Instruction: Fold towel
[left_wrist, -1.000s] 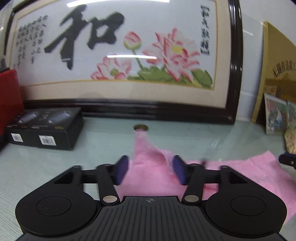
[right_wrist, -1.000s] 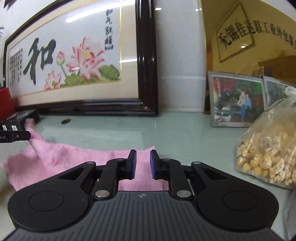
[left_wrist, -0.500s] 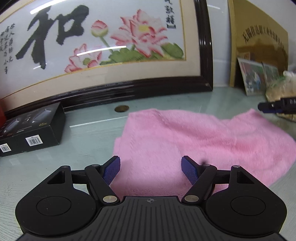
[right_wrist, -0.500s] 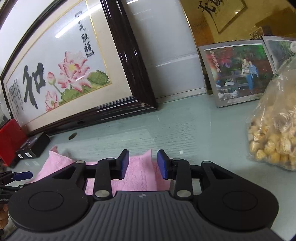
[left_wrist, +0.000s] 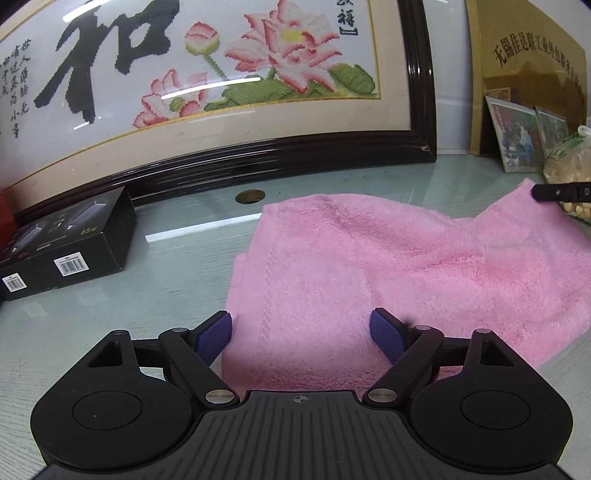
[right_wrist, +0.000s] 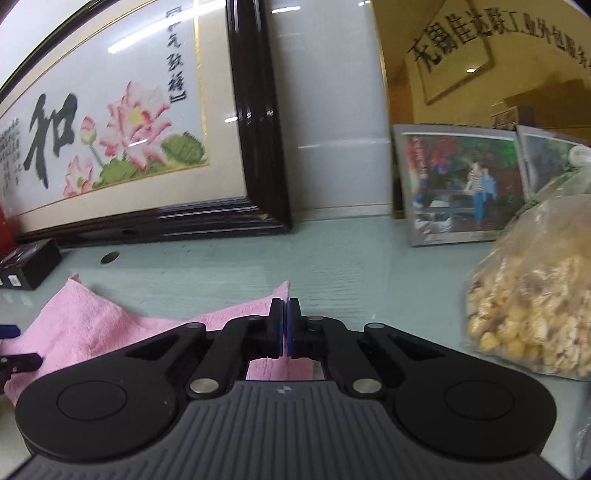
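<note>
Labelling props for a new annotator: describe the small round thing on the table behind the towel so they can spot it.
Start at the big framed lotus embroidery leaning against the wall. Just before its lower frame edge, past the far edge of the pink towel, a coin-like brown disc lies flat on the glass tabletop. It is the only small round thing there.

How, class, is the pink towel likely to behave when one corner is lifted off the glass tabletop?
The pink towel probably droops: it lies in soft wrinkles, its far corner peaking where the right gripper pinches it. It looks fluffy, so likely light. On the smooth tabletop it may slide, trailing after the lifted corner.
</note>
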